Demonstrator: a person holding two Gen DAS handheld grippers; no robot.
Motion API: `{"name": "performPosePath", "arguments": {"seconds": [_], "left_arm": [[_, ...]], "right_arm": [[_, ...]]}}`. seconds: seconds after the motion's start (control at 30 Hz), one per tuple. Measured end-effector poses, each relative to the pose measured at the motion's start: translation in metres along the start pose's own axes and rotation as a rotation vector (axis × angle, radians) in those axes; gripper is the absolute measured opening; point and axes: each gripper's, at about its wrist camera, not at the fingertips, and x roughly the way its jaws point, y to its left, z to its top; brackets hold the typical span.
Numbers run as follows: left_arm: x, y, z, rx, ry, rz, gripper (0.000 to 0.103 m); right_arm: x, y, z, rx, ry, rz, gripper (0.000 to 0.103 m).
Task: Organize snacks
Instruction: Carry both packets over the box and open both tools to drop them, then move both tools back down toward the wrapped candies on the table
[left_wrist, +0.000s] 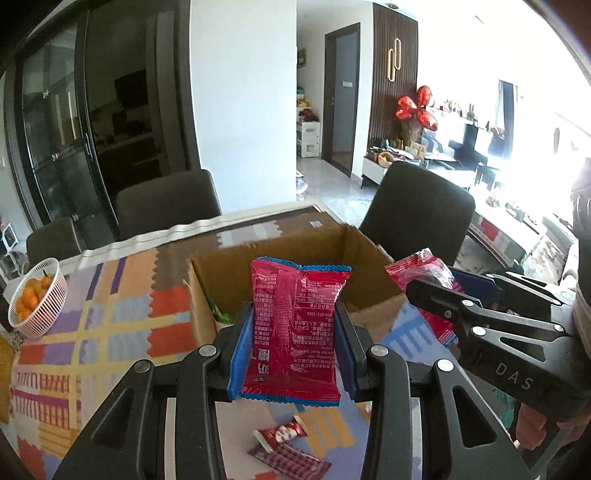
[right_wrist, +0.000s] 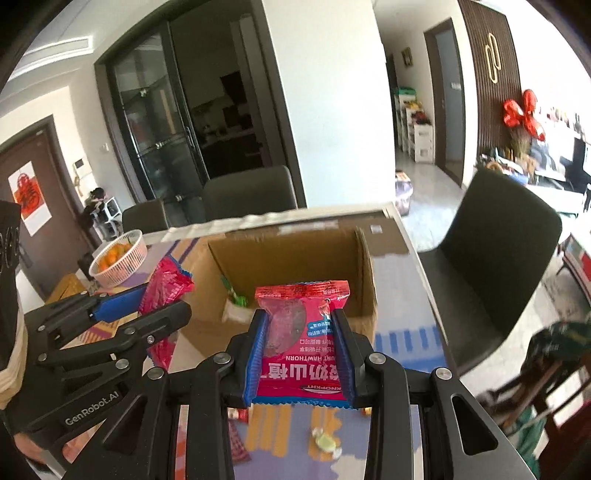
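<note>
Tablecloth (left_wrist: 110, 317) behind upright red packets (left_wrist: 293, 332)

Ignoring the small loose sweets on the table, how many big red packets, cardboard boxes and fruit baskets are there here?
Red packets: 2, one in the left gripper, one in the right gripper
Cardboard box: 1
Fruit basket: 1
Total: 4

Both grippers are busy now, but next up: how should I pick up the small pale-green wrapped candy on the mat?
Grip the wrapped candy across its plump middle, coming straight down from above. It lies flat on the mat, its twisted ends too thin to pinch.
</note>
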Motion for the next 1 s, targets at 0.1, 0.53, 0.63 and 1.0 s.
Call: {"name": "performPosePath", "arguments": {"seconds": [0.1, 0.53, 0.63, 1.0], "left_arm": [[0.006, 0.008, 0.008, -0.005, 0.005, 0.003, 0.04], [0.055, 0.031, 0.025, -0.044, 0.084, 0.006, 0.04], [0.06, 0.033, 0.028, -0.05, 0.089, 0.01, 0.041], [0.039, 0.026, 0.023, 0.004, 0.034, 0.102, 0.07]], "right_arm": [[0.008, 0.003, 0.013, -0.019, 0.002, -0.007, 0.035], [0.058, 0.001, 0.034, -0.061, 0.08, -0.011, 0.035], [0.067, -0.003, 0.039, -0.06, 0.089, -0.022, 0.035], [0.067, -0.006, 0.038, -0.066, 0.085, -0.062, 0.051]]}}
